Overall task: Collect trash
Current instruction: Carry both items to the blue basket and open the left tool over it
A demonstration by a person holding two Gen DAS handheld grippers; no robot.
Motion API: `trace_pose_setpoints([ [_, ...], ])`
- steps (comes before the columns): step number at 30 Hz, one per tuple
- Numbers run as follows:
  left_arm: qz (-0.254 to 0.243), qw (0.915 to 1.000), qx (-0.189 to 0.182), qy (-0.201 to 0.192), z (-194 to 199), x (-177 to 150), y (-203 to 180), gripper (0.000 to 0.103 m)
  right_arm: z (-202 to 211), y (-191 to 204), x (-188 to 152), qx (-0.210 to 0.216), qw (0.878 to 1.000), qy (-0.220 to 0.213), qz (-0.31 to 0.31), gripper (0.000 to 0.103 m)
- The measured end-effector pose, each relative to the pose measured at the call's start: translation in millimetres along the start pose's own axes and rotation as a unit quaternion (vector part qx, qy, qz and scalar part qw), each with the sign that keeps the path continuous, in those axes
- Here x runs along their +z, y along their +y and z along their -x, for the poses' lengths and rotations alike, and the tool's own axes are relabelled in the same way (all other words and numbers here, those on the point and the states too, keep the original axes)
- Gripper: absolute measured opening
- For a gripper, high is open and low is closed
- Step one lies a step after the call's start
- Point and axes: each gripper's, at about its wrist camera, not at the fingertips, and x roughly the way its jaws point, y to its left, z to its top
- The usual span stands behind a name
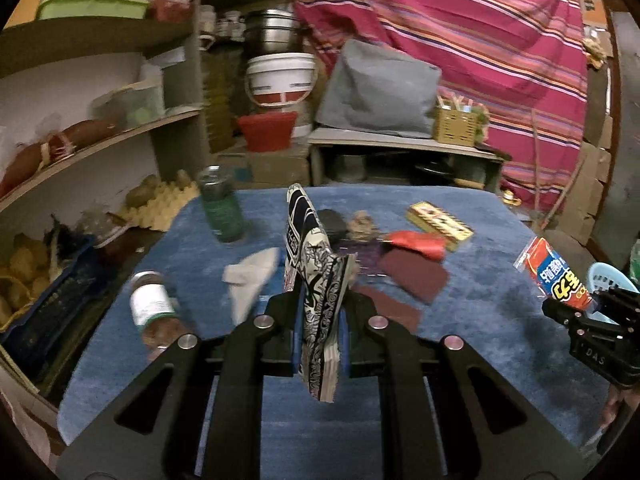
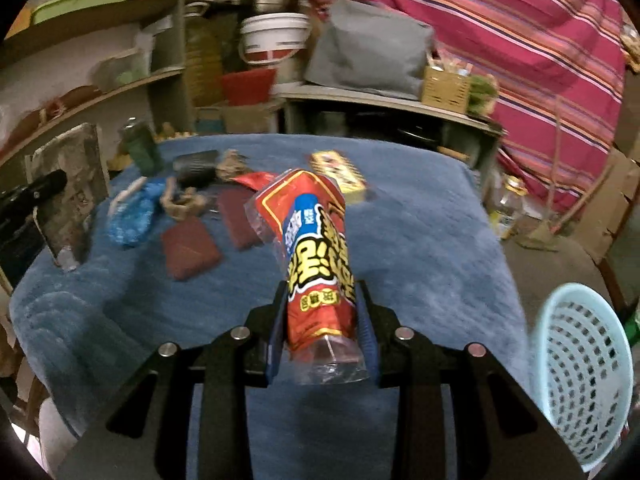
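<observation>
My left gripper point(image 1: 320, 300) is shut on a flattened black-and-white patterned carton point(image 1: 312, 264) that stands upright between its pads, held above the blue cloth point(image 1: 480, 300). My right gripper point(image 2: 321, 286) is shut on a red and yellow snack wrapper point(image 2: 320, 240) with a clear plastic end. The left wrist view shows the right gripper point(image 1: 592, 320) and its wrapper point(image 1: 556, 276) at the right edge. The left gripper point(image 2: 36, 192) and the carton point(image 2: 68, 196) sit at the left edge of the right wrist view. A light blue basket point(image 2: 580, 380) stands at the lower right.
On the cloth lie a white tissue point(image 1: 248, 276), maroon pieces point(image 1: 416, 276), a red wrapper point(image 1: 416, 242), a yellow box point(image 1: 440, 222), a blue wrapper point(image 2: 132, 216) and crumpled brown paper point(image 2: 184, 204). A green bottle point(image 1: 220, 208) stands upright; a jar point(image 1: 154, 308) lies on its side. Shelves line the left.
</observation>
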Motion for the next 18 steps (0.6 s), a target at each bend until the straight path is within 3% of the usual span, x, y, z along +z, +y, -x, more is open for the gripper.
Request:
trace_pose_setpoints([
  [9, -0.035, 0.9987, -0.036, 0.004, -3.2, -0.4, -71.9, 0.012, 18.6, -66.5, -9.6, -0.041, 0.999, -0.006, -0.024, 0.033],
  [18, -0.064, 0.9934, -0.095, 0.005, -7.8, 7.1, -143.5, 0.012, 48.1, -142.4, -21.8, -0.098, 0.993, -0.007, -0.073, 0.033],
])
